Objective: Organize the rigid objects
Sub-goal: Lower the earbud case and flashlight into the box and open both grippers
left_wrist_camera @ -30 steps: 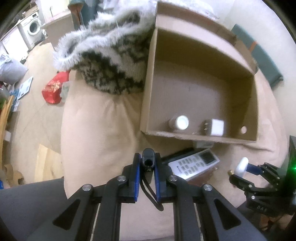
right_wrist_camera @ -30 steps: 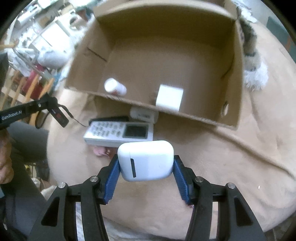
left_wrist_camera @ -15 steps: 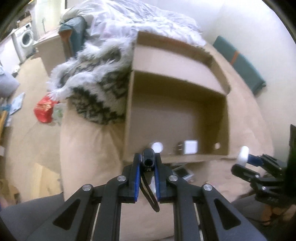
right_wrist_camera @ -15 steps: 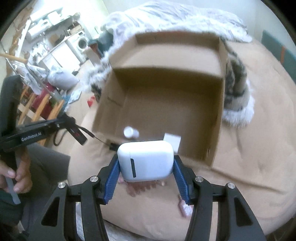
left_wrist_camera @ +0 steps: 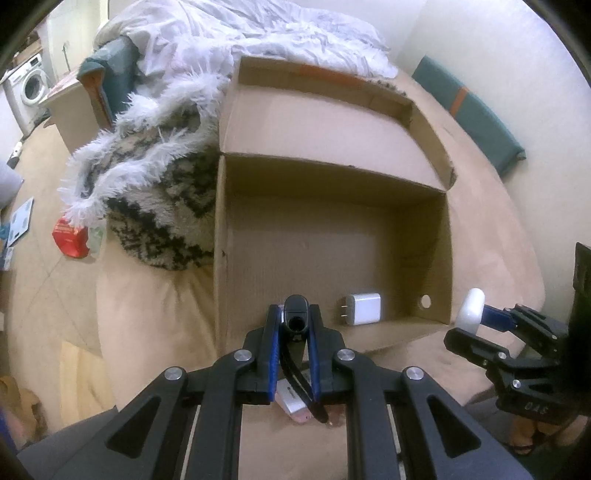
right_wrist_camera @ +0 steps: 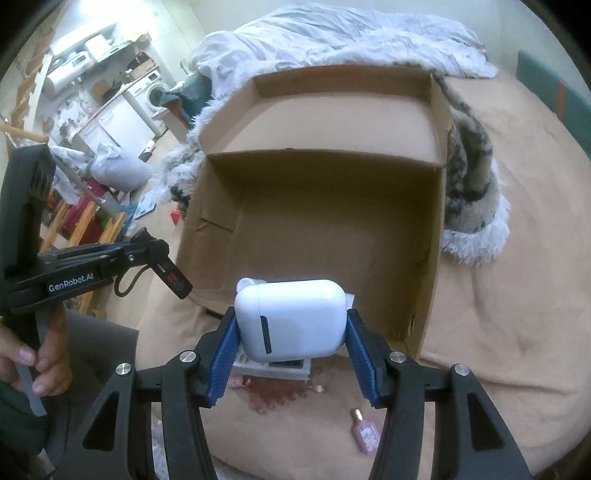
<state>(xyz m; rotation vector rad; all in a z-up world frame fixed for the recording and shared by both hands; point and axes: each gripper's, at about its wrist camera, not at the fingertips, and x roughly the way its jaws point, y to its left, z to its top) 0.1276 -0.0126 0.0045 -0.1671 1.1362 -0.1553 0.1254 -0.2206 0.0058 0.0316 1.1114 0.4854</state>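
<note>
Two items are in the grippers above the near edge of an open cardboard box (left_wrist_camera: 332,240). The right gripper (right_wrist_camera: 291,343) is clenched on a white earbuds case (right_wrist_camera: 291,325), its blue ribbed fingers (right_wrist_camera: 225,354) pressing the case's two ends, and holds it in the air over the box's front wall. The left gripper (left_wrist_camera: 295,332) pinches a small black device with a strap (left_wrist_camera: 296,317) between its closed blue pads; in the right wrist view that device shows red markings, too small to read. On the left gripper's side, white lettering reads "GenRobot.AI" (clear in the right wrist view). The person's left hand (right_wrist_camera: 33,365) grips its handle.

Inside the box, against the front wall, lies a white USB charger plug (left_wrist_camera: 364,308), prongs pointing left. Just outside the box, under the held case, a white remote control (right_wrist_camera: 273,365) lies on the beige bed cover (right_wrist_camera: 498,332), mostly hidden by the case. Nearer the camera sits a small pink perfume bottle (right_wrist_camera: 364,435), next to a reddish stain (right_wrist_camera: 273,395). A fluffy black-and-white blanket (left_wrist_camera: 155,192) lies against the box's side, a rumpled white duvet (left_wrist_camera: 277,33) beyond it. A washing machine (left_wrist_camera: 31,83) stands in the far room.
</note>
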